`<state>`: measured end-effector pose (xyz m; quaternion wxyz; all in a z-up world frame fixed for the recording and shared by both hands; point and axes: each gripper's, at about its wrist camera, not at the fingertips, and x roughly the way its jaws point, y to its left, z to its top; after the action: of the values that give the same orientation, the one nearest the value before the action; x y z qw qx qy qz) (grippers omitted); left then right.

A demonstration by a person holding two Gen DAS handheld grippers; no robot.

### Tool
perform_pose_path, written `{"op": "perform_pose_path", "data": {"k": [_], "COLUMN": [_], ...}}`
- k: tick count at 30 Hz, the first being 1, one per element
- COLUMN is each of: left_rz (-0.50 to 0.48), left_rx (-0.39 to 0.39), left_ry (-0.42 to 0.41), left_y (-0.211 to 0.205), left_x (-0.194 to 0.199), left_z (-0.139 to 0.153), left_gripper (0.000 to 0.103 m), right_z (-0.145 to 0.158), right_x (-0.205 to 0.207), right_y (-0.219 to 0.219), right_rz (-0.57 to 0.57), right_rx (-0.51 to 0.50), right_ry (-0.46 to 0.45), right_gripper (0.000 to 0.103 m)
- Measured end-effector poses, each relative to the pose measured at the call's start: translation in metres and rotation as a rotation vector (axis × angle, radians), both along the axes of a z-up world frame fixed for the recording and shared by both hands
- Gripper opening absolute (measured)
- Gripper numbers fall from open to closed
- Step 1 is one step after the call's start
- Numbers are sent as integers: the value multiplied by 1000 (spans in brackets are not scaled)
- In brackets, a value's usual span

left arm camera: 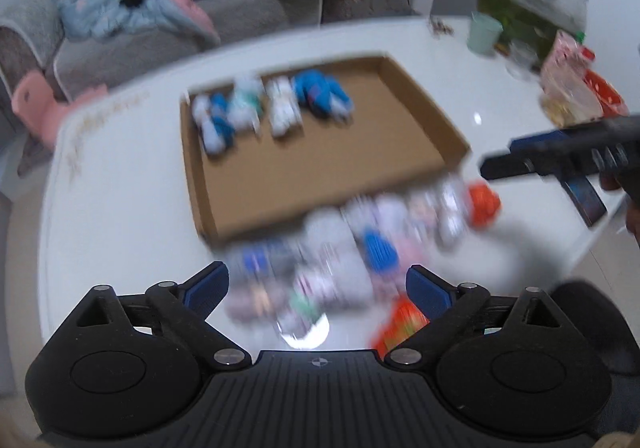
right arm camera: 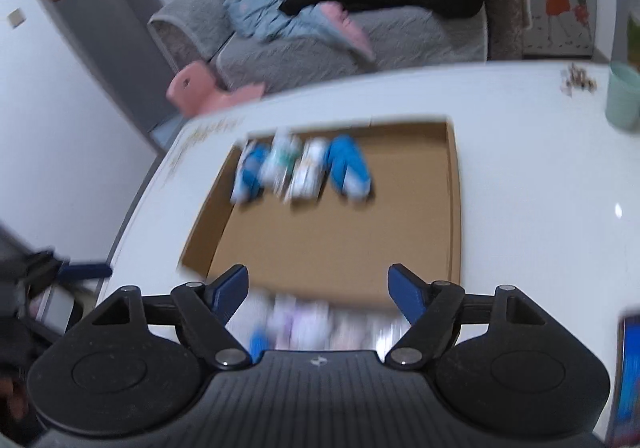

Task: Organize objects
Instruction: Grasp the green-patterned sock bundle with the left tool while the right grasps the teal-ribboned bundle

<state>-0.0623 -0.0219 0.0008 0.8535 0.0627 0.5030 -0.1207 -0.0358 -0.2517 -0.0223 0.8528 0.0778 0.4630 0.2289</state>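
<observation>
We hold our left gripper (left arm camera: 318,286) and right gripper (right arm camera: 318,286) wide apart, gripping nothing. Blurred small blue-and-white bundles (left arm camera: 268,108) lie in the shallow brown cardboard tray (left arm camera: 320,164); more (left arm camera: 360,244) heap beside it on the white table (left arm camera: 120,208).

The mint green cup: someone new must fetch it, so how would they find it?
Start at the white table and its shallow brown cardboard tray. Look beyond the tray's far right corner, towards the clutter at the table's far edge. The mint green cup stands there, plain and pale beside a green-filled clear container.
</observation>
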Motion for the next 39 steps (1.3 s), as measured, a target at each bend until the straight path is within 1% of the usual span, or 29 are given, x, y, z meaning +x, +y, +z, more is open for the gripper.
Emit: {"op": "perform_pose_path", "data": {"k": [2,4,5,6,9,11,13,17,19,20,22,23,25,27,30,35,39], "left_rz": [4,3,1,-6,-14,-1,27,67,87,97,115,127,155,179,213,260,306], "left_rx": [-6,9,14,16,18,-16,-34,-46,-38,-48,-52,-54,-69,-76,-85,-57,-52], "left_ry": [61,109,127,140,162,178,174,169,172,170,160,156,154,140,117,49,30], "left_y": [-2,-4,-6,-9,-24,-31,-36,-39,-39,-38,-38,-38,-39,-42,-47,-58,-59], "left_x": [-14,-27,-34,-41,-58,-63,-64,-64,-64,-64,-64,-64,-65,-65,-65,-71,-82], "left_z": [-19,-36,-43,-50,-69,-81,-91,-107,-111,-112,-114,-115,-117,-119,-119,-123,-123], "left_gripper": [98,96,96,96,96,96,96,96,96,96,96,96,97,98,98,96,95], "right_z": [-14,-32,-42,-53,-78,-89,-96,-111,-117,-120,-124,-119,-119,-118,-119,-118,-119], "right_x": [-29,-55,-64,-72,-80,-78,-70,-64,-63,-71,-72,-81,-80,-79,-74,-68,-66], "right_y": [4,9,12,15,22,25,28,35,38,35,39,34,35,34,26,14,9], "right_rz": [39,100,131,159,214,225,224,267,301,315,344,350,357,349,315,285,275], "right_rx": [-42,-80,-102,-135,-211,-226,-229,-238,-233,-229,-227,-225,-233,-268,-282,-272,-267], "right_ry": [-2,-22,-19,-23,-31,-35,-37,-56,-58,-57,-60,-68,-72,-90,-91,-83,-80], "right_gripper": [76,76,75,71,69,69,69,68,66,65,60,60,57,49,48,47,47]}}
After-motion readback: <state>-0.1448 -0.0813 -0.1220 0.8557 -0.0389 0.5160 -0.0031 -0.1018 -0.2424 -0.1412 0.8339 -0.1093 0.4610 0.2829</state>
